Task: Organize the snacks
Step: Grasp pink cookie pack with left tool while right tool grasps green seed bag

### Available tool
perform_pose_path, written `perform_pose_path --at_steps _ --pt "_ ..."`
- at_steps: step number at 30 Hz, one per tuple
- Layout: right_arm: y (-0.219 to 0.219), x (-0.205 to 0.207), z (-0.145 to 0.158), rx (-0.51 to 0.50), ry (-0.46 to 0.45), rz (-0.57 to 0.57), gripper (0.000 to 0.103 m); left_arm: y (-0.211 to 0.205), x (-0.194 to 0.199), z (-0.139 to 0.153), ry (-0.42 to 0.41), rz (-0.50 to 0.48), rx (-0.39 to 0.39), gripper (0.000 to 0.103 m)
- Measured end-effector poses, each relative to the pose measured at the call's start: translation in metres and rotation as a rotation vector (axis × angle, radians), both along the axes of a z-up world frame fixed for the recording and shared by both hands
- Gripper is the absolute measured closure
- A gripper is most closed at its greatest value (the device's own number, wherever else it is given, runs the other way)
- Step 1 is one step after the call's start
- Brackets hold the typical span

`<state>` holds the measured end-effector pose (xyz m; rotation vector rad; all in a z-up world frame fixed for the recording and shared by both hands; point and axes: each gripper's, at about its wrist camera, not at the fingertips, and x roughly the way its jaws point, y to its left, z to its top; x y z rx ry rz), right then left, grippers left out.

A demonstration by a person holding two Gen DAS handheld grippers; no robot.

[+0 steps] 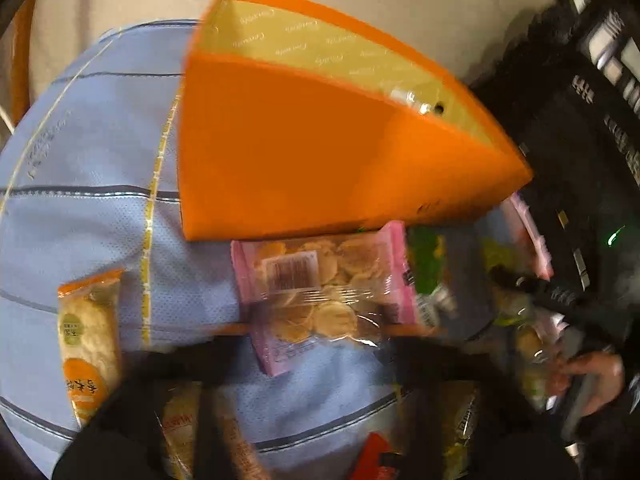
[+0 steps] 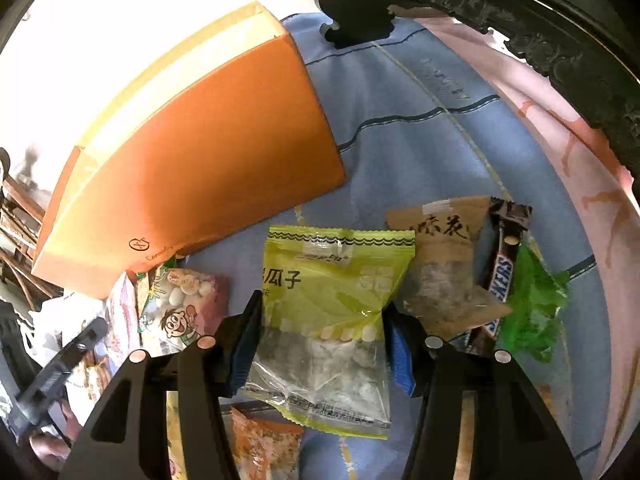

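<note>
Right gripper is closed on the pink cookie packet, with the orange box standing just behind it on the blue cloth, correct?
Not quite. The right wrist view shows the right gripper closed on the yellow-green snack packet, not the pink one. The pink cookie packet sits in front of the left gripper instead. The orange box does stand just behind on the blue cloth.

Blue striped tablecloth (image 2: 460,152), dark carved wooden furniture (image 2: 560,40), bright daylight
</note>
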<state>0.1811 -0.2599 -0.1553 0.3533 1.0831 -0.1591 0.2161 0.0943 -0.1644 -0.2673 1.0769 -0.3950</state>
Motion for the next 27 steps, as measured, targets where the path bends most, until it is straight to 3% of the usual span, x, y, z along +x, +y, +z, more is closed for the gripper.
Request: perform_pose_path --at_steps 1,3,6,8,11,13,14,16,21,22,24,27 --pt "-0.002 -0.005 -0.001 0.006 -0.003 0.001 0.047 0.001 0.004 -0.006 0.004 0.018 -0.007 0.004" --pt "-0.006 -0.009 -0.002 0.036 -0.008 0.001 0.047 0.0 0.008 -0.02 0.027 -0.014 -0.051 0.004" --pt "0.015 -0.01 -0.005 0.025 -0.006 0.015 0.047 -0.026 0.01 -0.032 -0.029 -0.118 0.095 0.004" --pt "0.015 -0.008 -0.009 0.036 -0.007 0.011 0.047 -0.041 0.01 -0.038 -0.048 -0.192 0.104 0.004" --pt "0.016 -0.01 -0.01 0.066 -0.01 0.003 0.047 -0.045 0.018 -0.044 -0.034 -0.154 0.049 0.007" --pt "0.018 -0.009 -0.01 0.064 -0.009 0.008 0.047 -0.038 0.021 -0.046 -0.014 -0.113 -0.008 0.048" --pt "0.018 -0.01 -0.01 0.068 -0.01 0.01 0.047 -0.03 0.024 -0.052 0.023 -0.066 -0.072 0.055" --pt "0.017 -0.009 -0.009 0.079 -0.014 0.008 0.047 -0.023 0.025 -0.055 0.026 -0.004 -0.086 0.082" --pt "0.014 0.005 -0.008 0.095 -0.026 0.018 0.047 -0.04 0.018 -0.048 -0.024 -0.004 0.018 0.103" --pt "0.014 0.007 -0.006 0.099 -0.033 0.023 0.047 -0.045 0.018 -0.047 -0.019 -0.02 0.034 0.103" --pt "0.017 0.007 -0.002 0.11 -0.044 0.037 0.047 -0.049 0.015 -0.045 -0.002 -0.033 -0.016 0.103" --pt "0.018 0.007 0.004 0.102 -0.058 0.048 0.047 -0.059 -0.002 -0.027 -0.113 -0.02 0.078 0.103"
